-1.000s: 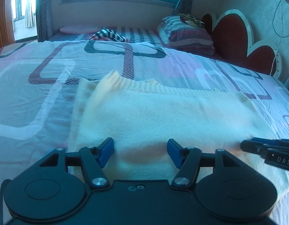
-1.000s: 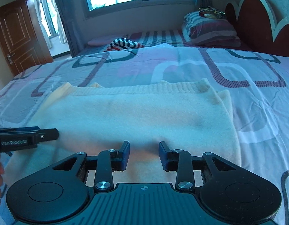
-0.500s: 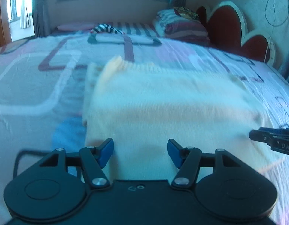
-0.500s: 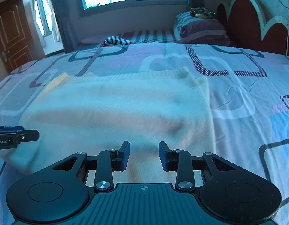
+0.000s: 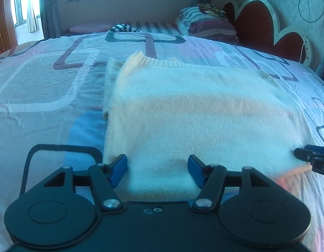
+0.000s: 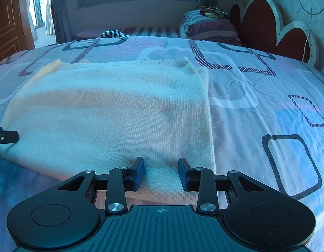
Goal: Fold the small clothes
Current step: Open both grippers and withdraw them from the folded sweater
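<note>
A folded cream knit garment lies flat on the bed, straight ahead of both claws. The left claw stands wide over the garment's near left corner, gripping nothing. The right claw stands narrower over the near right corner, its pads also apart with only flat knit between them.

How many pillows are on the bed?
1 that I can see: a striped red, grey and white fabric pillow at the far end of the bed, beside the red scalloped headboard. Others may be hidden behind it.
</note>
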A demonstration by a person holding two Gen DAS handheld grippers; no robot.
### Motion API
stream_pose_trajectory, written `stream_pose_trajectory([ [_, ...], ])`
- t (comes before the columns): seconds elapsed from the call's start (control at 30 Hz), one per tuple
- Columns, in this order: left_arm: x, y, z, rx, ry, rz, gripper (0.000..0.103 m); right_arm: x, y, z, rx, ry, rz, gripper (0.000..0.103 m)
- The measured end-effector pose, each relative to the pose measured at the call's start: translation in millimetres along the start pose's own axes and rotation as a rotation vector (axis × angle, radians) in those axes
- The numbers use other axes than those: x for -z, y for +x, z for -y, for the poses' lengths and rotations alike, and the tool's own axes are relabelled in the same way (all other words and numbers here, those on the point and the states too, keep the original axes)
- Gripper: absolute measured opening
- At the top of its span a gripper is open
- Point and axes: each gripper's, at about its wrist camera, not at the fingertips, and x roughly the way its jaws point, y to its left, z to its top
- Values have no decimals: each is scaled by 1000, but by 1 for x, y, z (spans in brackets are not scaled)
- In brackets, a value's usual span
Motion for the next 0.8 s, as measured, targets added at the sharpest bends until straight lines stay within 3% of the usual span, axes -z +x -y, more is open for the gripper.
stream_pose_trajectory([
  [0.2,4,-15,-1,23,-61,-16,63,-4,-6,-1,11,36,-31,35],
  [0.47,14,-35,-9,65,-157,-54,63,-2,-44,-14,-72,79,50,36],
  [0.67,31,-35,-30,153,-403,-126,60,-13,-38,-31,-159,10,72,36],
  [0.8,32,-23,-39,216,-554,-94,59,-21,-26,-34,-216,-6,63,36],
])
